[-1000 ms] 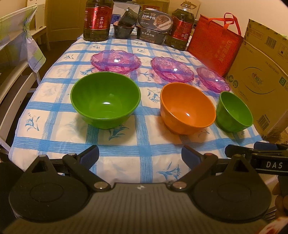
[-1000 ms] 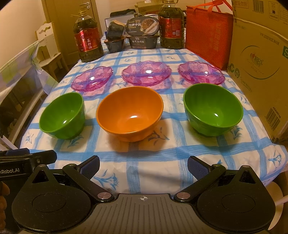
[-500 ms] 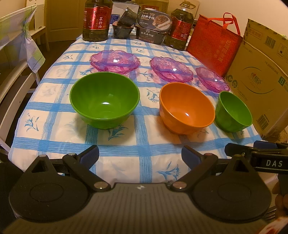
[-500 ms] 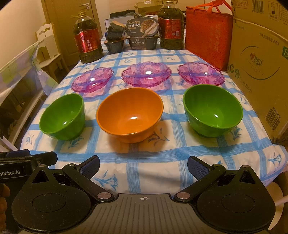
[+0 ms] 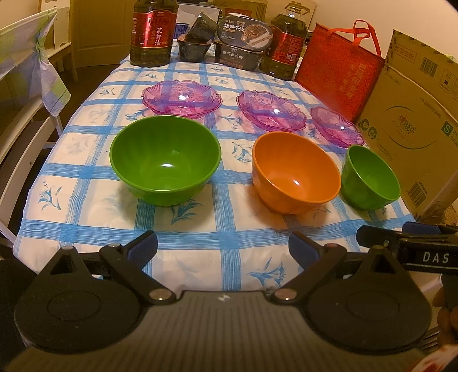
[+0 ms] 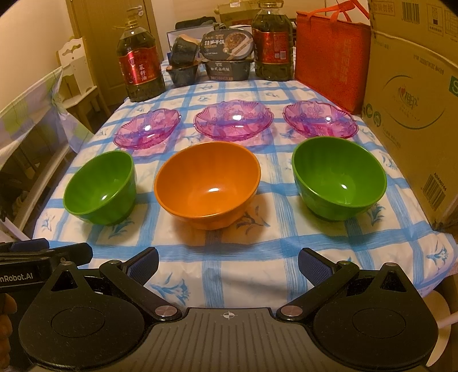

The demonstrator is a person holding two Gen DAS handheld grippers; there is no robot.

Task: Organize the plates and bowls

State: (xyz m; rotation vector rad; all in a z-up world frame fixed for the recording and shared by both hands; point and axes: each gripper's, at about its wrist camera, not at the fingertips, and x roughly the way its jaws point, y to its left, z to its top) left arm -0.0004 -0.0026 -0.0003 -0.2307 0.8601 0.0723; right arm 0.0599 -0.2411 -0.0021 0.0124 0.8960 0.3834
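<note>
1. Three bowls sat in a row mid-table: left green bowl (image 5: 165,160), orange bowl (image 6: 207,184), right green bowl (image 6: 339,177); three purple plates (image 6: 233,120) lined up behind, all apart.
2. Versus a second earlier: nothing moved, views barely shifted.
3. Left gripper (image 5: 223,249) and right gripper (image 6: 228,261) both gaped wide, holding nothing, at the tablecloth (image 6: 229,243) near edge.
4. Only the right view showed the door handle (image 6: 138,7).

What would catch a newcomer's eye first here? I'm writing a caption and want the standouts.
The glossy orange plastic bowl in the middle of the near row stands out, flanked by a round green plastic bowl on the left and another on the right. Behind them lie three translucent purple patterned plates in a row on the blue-and-white checked tablecloth. Both grippers, left and right, hang open and empty at the near edge.
</note>
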